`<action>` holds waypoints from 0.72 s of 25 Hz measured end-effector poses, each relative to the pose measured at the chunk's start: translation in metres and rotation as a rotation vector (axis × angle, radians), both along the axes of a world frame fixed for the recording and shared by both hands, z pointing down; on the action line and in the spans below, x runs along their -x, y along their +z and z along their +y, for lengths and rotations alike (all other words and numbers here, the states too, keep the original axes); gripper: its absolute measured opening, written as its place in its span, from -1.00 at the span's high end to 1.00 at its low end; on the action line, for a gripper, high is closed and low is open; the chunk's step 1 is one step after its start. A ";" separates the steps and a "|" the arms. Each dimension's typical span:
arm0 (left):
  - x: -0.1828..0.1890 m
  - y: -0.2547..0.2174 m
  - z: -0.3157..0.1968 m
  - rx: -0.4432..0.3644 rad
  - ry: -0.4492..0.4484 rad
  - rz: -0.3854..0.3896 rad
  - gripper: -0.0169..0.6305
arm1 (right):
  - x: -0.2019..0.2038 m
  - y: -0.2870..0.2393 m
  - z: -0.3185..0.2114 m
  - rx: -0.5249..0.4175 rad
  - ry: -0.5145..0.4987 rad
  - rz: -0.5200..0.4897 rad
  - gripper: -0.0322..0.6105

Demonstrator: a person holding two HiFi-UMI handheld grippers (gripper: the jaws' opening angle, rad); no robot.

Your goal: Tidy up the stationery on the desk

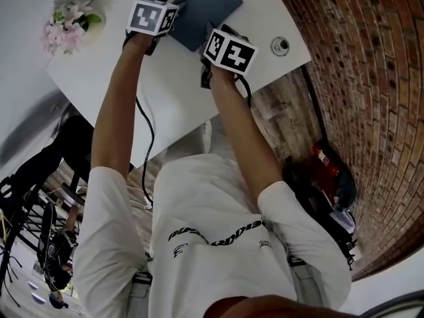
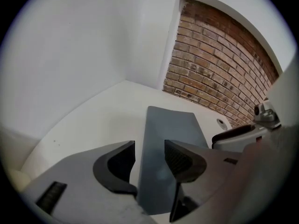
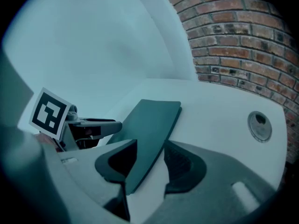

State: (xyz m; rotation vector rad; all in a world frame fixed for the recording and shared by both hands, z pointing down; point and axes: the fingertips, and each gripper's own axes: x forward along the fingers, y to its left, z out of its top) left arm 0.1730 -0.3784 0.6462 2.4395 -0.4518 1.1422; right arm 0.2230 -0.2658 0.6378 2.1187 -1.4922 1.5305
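Roughly, notebook [image 1: 202, 8] lengthwise away from person [image 1: 218, 244].

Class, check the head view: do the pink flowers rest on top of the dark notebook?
No; the pink flowers sit near the left edge of the desk, well apart from the dark notebook.

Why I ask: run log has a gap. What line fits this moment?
left hand-held gripper: open | right hand-held gripper: open | notebook: on desk, ungripped
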 end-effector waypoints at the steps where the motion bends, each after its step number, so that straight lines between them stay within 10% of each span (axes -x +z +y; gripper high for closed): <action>1: 0.000 0.003 -0.001 0.012 0.000 0.000 0.35 | 0.000 0.002 -0.001 0.006 0.000 -0.002 0.37; 18: -0.005 0.018 0.007 0.165 0.028 0.026 0.35 | 0.010 0.026 -0.005 0.067 -0.050 -0.019 0.40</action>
